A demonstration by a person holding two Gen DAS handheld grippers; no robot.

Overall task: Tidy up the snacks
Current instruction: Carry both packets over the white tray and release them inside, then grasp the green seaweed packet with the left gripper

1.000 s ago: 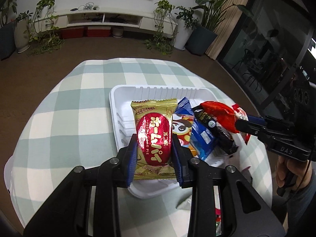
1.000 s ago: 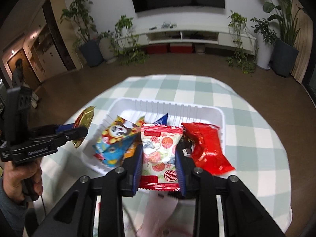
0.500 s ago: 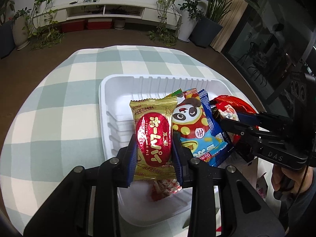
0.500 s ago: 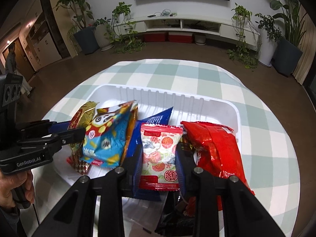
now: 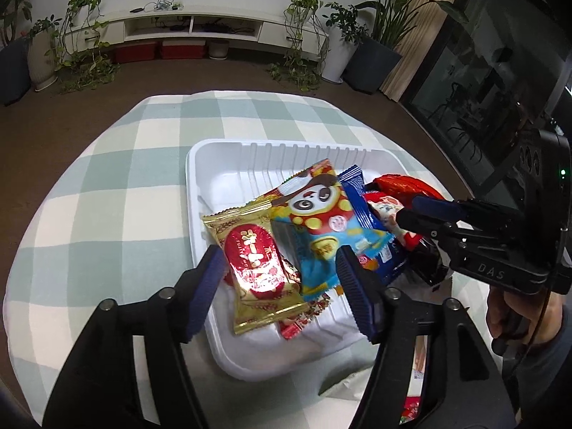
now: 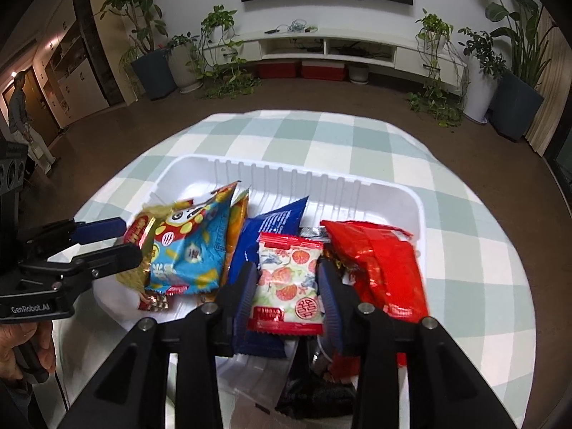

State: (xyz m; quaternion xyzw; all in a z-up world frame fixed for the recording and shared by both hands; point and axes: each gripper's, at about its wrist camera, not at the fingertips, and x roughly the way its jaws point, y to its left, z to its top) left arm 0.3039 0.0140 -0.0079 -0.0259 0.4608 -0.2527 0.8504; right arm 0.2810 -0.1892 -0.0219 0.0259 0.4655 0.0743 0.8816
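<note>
A white tray (image 5: 228,153) sits on a checked tablecloth and holds several snack packs. My left gripper (image 5: 282,282) is open over the tray's near left part, its fingers either side of a gold and red pie pack (image 5: 255,264) that lies in the tray. A blue panda pack (image 5: 321,228) leans against it. My right gripper (image 6: 287,293) is shut on a white and red strawberry candy pack (image 6: 287,282) and holds it over the tray (image 6: 357,186). A red pack (image 6: 386,268) lies to its right and a dark blue pack (image 6: 275,225) behind it.
The round table with the green and white cloth (image 5: 107,186) drops off on all sides. Loose wrappers and a white bag (image 6: 250,404) lie at the near edge. Plants and a TV shelf stand far behind.
My left gripper has opened and let go of the gold and red pie pack, which now lies in the tray. The right gripper still holds the strawberry pack over the tray.
</note>
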